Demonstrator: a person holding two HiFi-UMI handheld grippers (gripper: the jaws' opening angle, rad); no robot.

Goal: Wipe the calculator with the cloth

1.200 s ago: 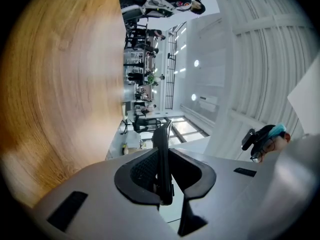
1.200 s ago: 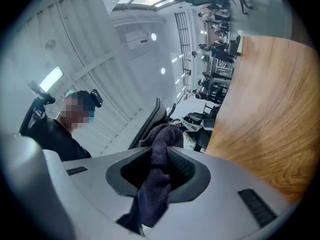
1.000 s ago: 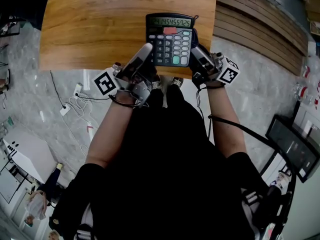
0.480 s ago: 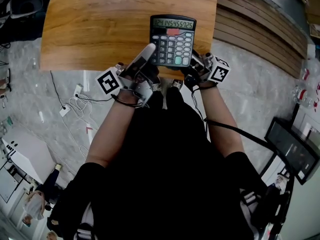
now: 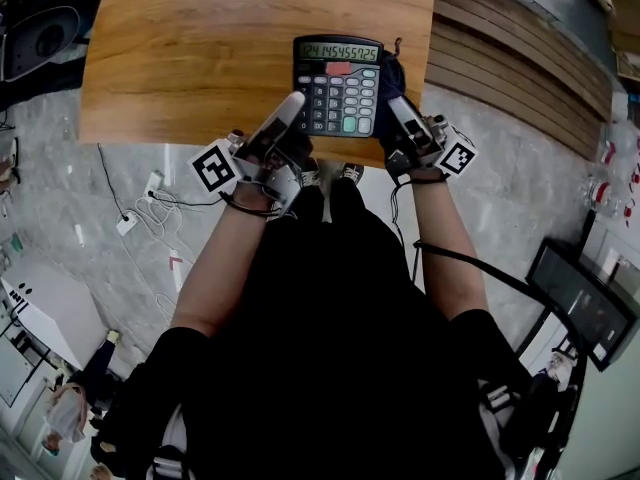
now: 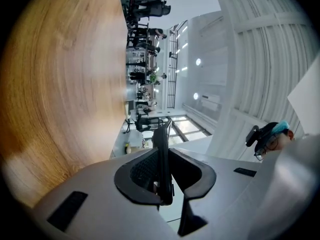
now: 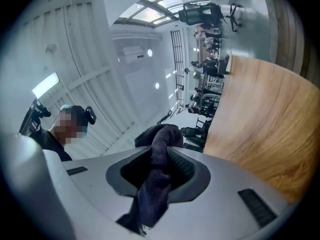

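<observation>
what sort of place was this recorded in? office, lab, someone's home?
Probably an open-plan office or lab hall, not a home. Rows of desks with office chairs stretch away beyond the wooden table, and loose cables trail over a pale stone-look floor.

Bright, even indoor light. The head view bows at its edges, yet the black desk calculator (image 5: 338, 86) reads sharp. Both gripper views are fisheye circles with dark corners. Pale glare washes the brown wooden tabletop (image 6: 65, 84); white ceiling lamps (image 6: 198, 62) glow.
</observation>
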